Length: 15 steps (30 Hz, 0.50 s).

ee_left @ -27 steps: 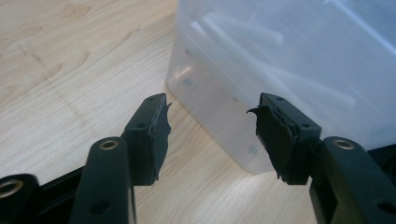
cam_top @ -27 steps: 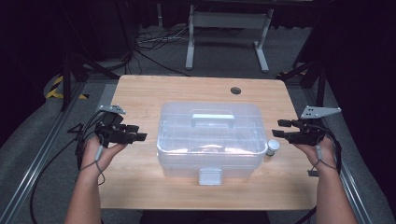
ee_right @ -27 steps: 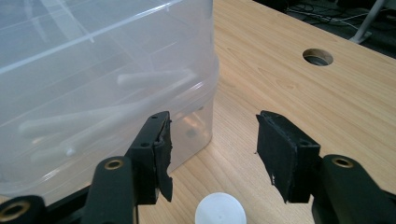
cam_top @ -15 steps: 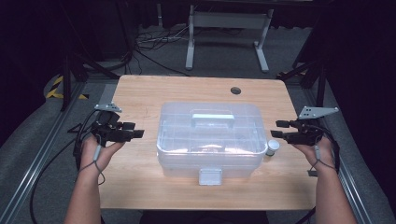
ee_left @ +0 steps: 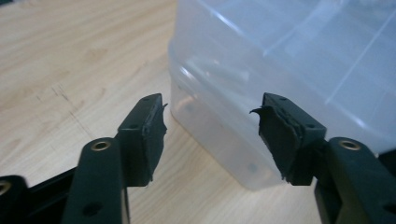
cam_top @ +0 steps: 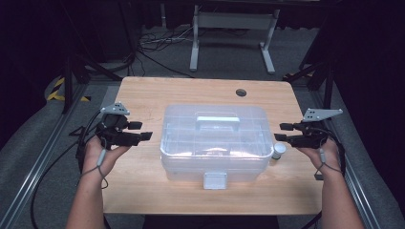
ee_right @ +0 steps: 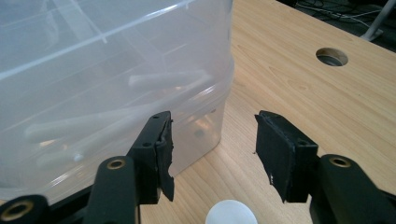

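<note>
A clear plastic box [cam_top: 215, 143] with a lid handle [cam_top: 218, 120] and a front latch [cam_top: 215, 180] stands in the middle of the wooden table [cam_top: 143, 95]. My left gripper [cam_top: 144, 130] hovers just off the box's left side, open and empty. Its pads [ee_left: 149, 135] frame the box's corner [ee_left: 219, 116]. My right gripper [cam_top: 280, 132] is held at the box's right side, also open with nothing between its jaws. Its view looks along the box wall [ee_right: 107, 70], and pale long pieces [ee_right: 168, 80] show through it. A small white cap [cam_top: 278, 150] sits on the table under the right gripper.
A round cable hole [cam_top: 240, 92] is set in the table's far right part, also seen as the hole [ee_right: 331, 56]. Bare wood lies left of the box and along the front edge. Cables trail from both grippers off the table sides. A metal frame [cam_top: 234, 24] stands on the floor beyond.
</note>
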Tool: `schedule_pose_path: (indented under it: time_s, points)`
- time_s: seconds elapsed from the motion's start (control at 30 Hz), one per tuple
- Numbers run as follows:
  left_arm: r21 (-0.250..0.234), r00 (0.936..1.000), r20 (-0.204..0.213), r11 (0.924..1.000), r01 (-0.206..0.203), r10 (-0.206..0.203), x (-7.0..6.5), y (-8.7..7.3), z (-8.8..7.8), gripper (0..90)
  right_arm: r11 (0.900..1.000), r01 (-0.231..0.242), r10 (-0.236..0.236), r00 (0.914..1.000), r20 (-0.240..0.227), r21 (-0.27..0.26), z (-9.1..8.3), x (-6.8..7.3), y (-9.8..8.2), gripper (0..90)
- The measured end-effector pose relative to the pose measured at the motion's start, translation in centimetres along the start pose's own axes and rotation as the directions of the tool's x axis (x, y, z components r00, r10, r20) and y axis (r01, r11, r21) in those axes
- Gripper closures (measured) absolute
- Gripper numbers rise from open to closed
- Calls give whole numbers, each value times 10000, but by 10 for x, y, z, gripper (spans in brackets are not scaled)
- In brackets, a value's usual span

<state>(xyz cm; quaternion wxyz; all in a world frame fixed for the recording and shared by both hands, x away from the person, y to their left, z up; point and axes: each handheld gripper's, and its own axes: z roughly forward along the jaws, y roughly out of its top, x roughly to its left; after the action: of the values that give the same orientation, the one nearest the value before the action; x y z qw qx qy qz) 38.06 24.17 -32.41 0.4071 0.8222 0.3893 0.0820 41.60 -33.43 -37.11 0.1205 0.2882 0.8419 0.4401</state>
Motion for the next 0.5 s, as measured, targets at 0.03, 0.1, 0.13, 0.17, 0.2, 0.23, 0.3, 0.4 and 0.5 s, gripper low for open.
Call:
schedule_pose_path:
  time_s: [0.03, 0.1, 0.13, 0.17, 0.2, 0.23, 0.3, 0.4, 0.5]
  points:
    - [-214, 9994, 264, 9995, 243, -237, 1, 2, 0, 407, 10000, -25, 25, 10000, -1, 23, 0, 1, 0, 461]
    - [-513, 9979, 609, 9984, 244, -213, 0, 6, 0, 401, 9999, 11, -11, 10000, -4, 152, 0, 3, -3, 461]
    - [-545, 9980, 607, 9983, 198, -164, -2, 8, 0, 401, 9998, 28, -29, 10000, 41, 200, 0, 4, -4, 461]
    - [-499, 9983, 578, 9987, 122, -93, -4, 10, 0, 401, 9997, -11, 9, 10000, 73, 242, -1, 5, -5, 461]
    - [-472, 9987, 506, 9989, -64, 88, -6, 12, 2, 401, 9997, -25, 23, 10000, 86, 231, -2, 5, -6, 461]
    - [-394, 9988, 460, 9991, -166, 184, -8, 14, 3, 401, 9998, -74, 72, 9999, 88, 202, -3, 5, -7, 461]
    - [-164, 9979, 475, 9989, -429, 437, -13, 18, 6, 396, 9998, -123, 121, 9999, 97, 177, -5, 5, -8, 459]
    - [30, 9946, 710, 9971, -757, 752, -20, 27, 8, 394, 9997, -188, 187, 9998, 52, 171, -5, 4, -10, 456]
    - [-161, 9914, 934, 9957, -909, 921, -29, 38, 10, 394, 9996, -205, 203, 9998, 90, 213, -5, 4, -10, 455]
